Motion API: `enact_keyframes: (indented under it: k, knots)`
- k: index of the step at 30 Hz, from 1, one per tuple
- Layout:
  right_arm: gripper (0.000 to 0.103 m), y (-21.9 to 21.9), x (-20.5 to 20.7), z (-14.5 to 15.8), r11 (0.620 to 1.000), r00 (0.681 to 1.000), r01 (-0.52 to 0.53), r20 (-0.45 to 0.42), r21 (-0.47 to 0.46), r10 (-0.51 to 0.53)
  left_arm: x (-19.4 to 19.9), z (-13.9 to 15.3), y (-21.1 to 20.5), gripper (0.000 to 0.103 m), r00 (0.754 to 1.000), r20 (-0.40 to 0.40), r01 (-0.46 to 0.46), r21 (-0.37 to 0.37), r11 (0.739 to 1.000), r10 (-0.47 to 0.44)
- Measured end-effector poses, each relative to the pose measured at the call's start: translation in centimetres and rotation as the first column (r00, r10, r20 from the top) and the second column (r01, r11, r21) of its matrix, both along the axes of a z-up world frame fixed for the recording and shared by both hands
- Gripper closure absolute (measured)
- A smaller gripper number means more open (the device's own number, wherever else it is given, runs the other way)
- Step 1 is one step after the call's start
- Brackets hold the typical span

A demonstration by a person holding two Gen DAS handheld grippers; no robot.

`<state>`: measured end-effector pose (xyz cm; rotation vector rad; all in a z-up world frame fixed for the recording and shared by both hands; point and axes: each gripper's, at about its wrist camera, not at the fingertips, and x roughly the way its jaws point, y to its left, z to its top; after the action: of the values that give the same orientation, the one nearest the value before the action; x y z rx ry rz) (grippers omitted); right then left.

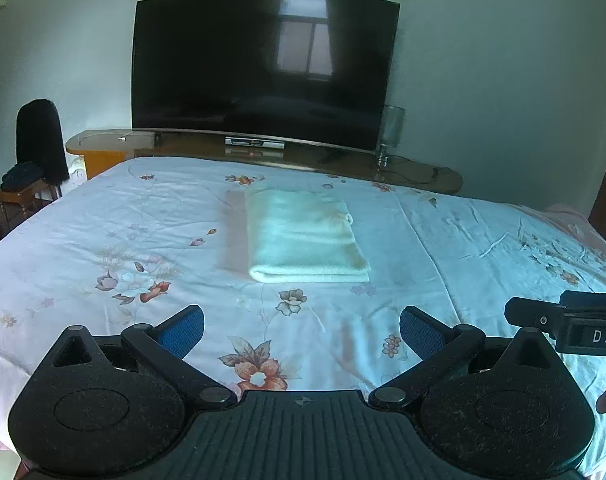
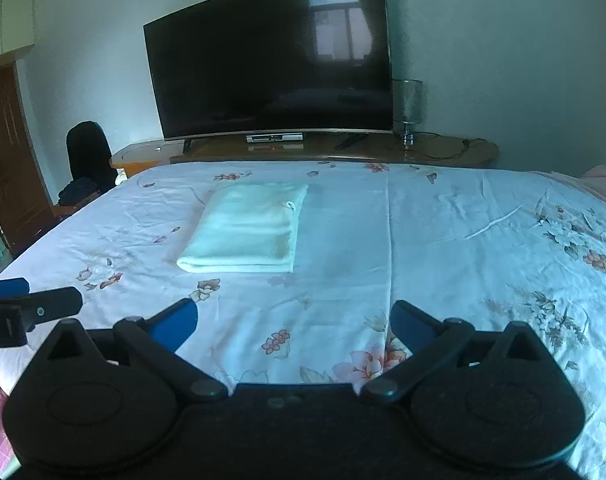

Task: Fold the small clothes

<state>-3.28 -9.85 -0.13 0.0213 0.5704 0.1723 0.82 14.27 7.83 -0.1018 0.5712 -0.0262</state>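
A pale cream cloth (image 1: 305, 236) lies folded into a neat rectangle on the floral bedsheet (image 1: 103, 240), toward the far middle of the bed. It also shows in the right wrist view (image 2: 245, 230). My left gripper (image 1: 302, 330) is open and empty, held above the sheet well short of the cloth. My right gripper (image 2: 293, 322) is open and empty too, to the right of the left one and nearer than the cloth. The right gripper's body shows at the right edge of the left wrist view (image 1: 571, 322).
A large dark TV (image 1: 263, 68) stands on a wooden cabinet (image 1: 403, 170) beyond the bed's far edge. A glass lamp (image 2: 407, 108) stands beside it. A chair with dark clothes (image 1: 35, 152) is at the far left. A wooden door (image 2: 7, 152) is on the left.
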Motion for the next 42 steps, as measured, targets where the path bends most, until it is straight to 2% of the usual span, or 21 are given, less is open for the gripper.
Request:
enact_keyframes:
  k: [42]
  knots:
    - [0.000,0.28,0.35,0.70,1.000,1.000,-0.002,0.019,0.011,0.002,0.07,0.68,-0.79,0.000,1.000,0.010,0.026,0.017,1.000,-0.026]
